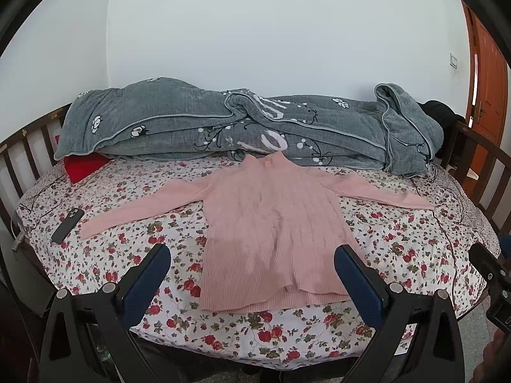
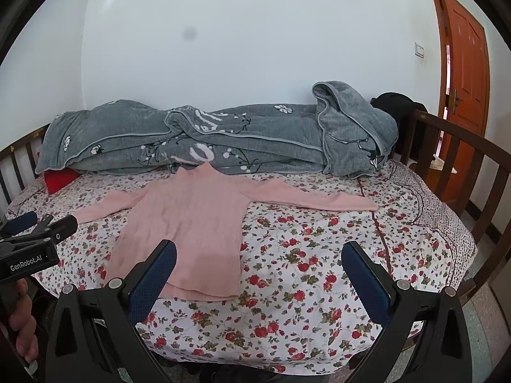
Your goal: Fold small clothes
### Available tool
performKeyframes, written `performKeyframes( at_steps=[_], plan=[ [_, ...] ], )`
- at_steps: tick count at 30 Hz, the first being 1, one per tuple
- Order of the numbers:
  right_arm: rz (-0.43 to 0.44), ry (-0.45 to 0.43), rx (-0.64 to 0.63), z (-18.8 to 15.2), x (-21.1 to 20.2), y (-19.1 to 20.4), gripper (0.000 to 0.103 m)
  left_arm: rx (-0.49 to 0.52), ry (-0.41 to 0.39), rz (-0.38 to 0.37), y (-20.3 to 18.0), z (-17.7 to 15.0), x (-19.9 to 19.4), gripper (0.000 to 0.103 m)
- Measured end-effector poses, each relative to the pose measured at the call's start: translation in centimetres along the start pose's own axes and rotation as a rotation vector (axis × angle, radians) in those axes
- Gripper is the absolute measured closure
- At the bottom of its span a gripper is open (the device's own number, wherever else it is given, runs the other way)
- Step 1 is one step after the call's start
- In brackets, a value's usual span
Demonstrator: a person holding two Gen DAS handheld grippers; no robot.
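Observation:
A pink ribbed sweater (image 1: 271,223) lies flat on the flowered bedsheet, collar toward the far side, both sleeves spread out sideways. It also shows in the right wrist view (image 2: 188,223). My left gripper (image 1: 252,255) is open and empty, held above the sweater's hem near the bed's front edge. My right gripper (image 2: 258,252) is open and empty, held over the sheet just right of the sweater's hem. The left gripper also shows at the left edge of the right wrist view (image 2: 48,223).
A rolled grey quilt (image 1: 242,127) lies along the far side of the bed. A red pillow (image 1: 84,166) peeks out under it. A dark phone (image 1: 67,225) lies at the left. Wooden rails (image 2: 463,159) bound the bed. An orange door (image 2: 466,73) stands at right.

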State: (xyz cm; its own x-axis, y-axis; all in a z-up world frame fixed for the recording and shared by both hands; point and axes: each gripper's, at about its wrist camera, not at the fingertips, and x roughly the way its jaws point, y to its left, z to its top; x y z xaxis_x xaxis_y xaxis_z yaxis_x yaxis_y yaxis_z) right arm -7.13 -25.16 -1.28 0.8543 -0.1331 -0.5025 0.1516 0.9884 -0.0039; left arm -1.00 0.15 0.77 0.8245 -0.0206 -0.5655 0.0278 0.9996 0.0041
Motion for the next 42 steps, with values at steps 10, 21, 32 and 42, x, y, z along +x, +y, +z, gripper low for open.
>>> performKeyframes(
  at_steps=[10, 21, 32, 42],
  plan=[
    [0.003, -0.003, 0.004, 0.02, -0.15, -0.1, 0.002, -0.001, 0.0, -0.007, 0.16, 0.07, 0.0, 0.0],
    [0.001, -0.003, 0.008, 0.02, -0.26, -0.07, 0.002, -0.005, 0.007, -0.012, 0.24, 0.02, 0.16, 0.0],
    [0.002, -0.004, 0.011, 0.04, -0.33, -0.19, 0.002, -0.005, 0.007, -0.012, 0.24, -0.04, 0.16, 0.0],
    [0.005, -0.006, 0.01, 0.02, -0.45, -0.07, 0.002, -0.004, 0.008, -0.012, 0.27, 0.01, 0.17, 0.0]
  ],
)
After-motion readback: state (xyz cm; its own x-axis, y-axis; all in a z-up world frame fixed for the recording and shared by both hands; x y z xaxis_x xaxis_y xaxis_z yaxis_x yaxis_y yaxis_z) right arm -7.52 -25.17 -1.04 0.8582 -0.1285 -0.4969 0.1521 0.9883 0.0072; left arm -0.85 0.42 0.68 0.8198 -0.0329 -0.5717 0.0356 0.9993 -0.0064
